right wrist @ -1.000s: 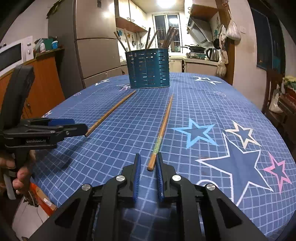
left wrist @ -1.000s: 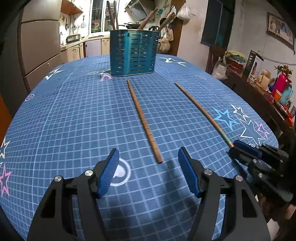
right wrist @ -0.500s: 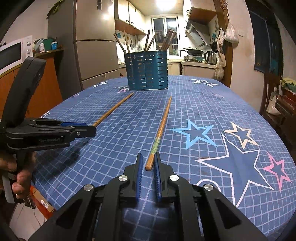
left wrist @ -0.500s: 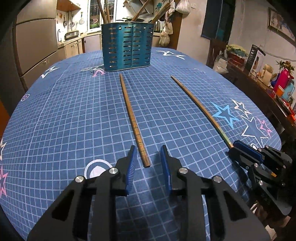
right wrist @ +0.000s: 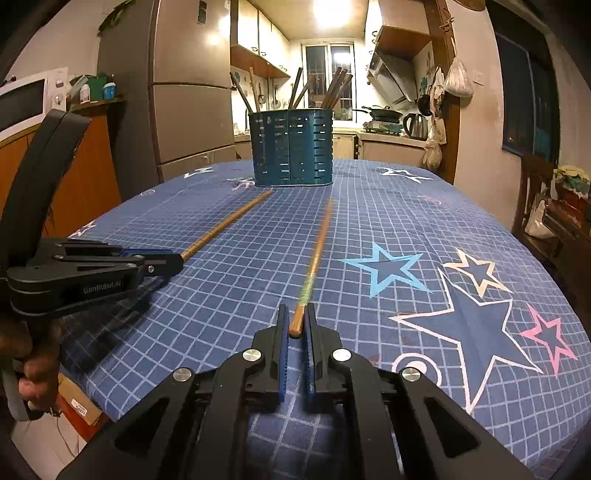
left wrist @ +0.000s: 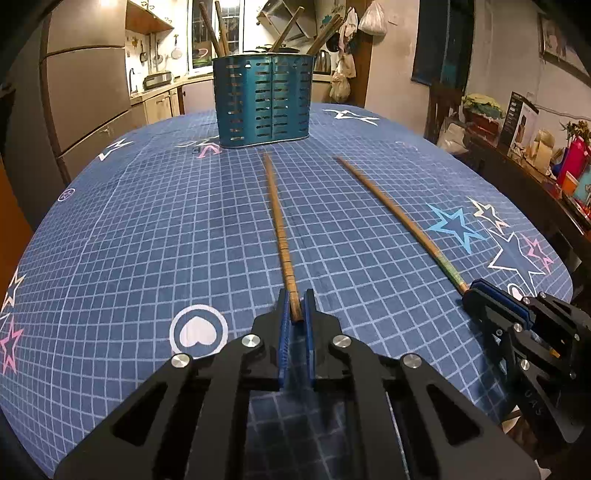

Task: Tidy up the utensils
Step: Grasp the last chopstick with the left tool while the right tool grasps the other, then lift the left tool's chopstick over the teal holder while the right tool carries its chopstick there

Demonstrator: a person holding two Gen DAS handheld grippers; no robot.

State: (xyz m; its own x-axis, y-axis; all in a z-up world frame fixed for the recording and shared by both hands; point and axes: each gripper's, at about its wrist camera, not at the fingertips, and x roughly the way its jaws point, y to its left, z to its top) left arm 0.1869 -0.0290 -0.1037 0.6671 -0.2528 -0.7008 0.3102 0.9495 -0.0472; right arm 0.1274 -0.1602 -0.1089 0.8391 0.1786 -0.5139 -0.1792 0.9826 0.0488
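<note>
Wooden chopsticks are now pinched: left gripper (left wrist: 294,308) has just closed on the ridged chopstick (left wrist: 277,225), right gripper (right wrist: 296,325) on the green-banded chopstick (right wrist: 314,264); blue slotted holder (left wrist: 264,99) waits at twelve o'clock, so lifting likely comes next.

I'm seeing a ceiling lamp (right wrist: 327,11) glowing over the kitchen, a fridge (right wrist: 188,96) standing left, a window (right wrist: 328,66) behind.

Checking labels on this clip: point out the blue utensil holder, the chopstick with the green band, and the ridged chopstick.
Blue utensil holder (right wrist: 291,147), right wrist view, middle of its slotted wall.
Chopstick with the green band (right wrist: 307,286), right wrist view, on the green band.
Ridged chopstick (left wrist: 282,240), left wrist view, ridged stretch of the shaft.
</note>
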